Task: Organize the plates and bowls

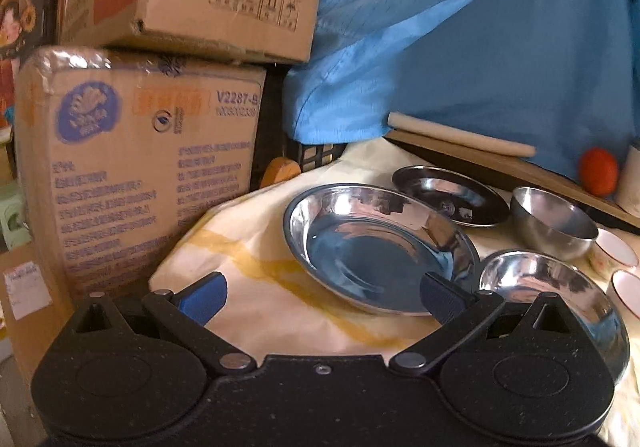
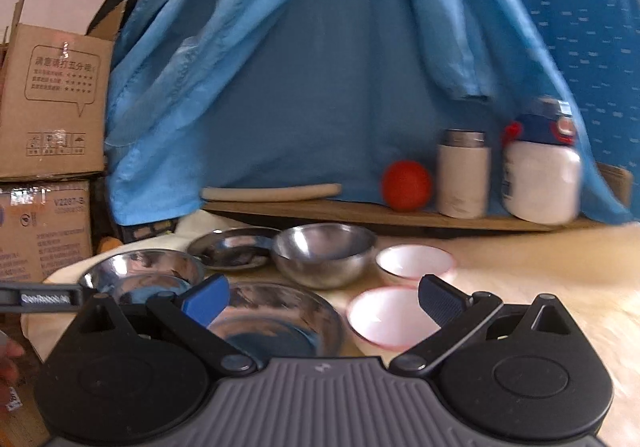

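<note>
Plates and bowls are sitting unstacked on the cloth-covered table. I'm holding my left gripper wide open, empty, the big plate lying just ahead-right (nearest); my right gripper, also open, is hovering between steel bowl and white bowl.

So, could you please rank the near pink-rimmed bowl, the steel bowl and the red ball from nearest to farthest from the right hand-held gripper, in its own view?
1. Near pink-rimmed bowl, just before the right hand-held gripper.
2. Steel bowl, behind, centre.
3. Red ball, on the back board, right of centre.
</note>
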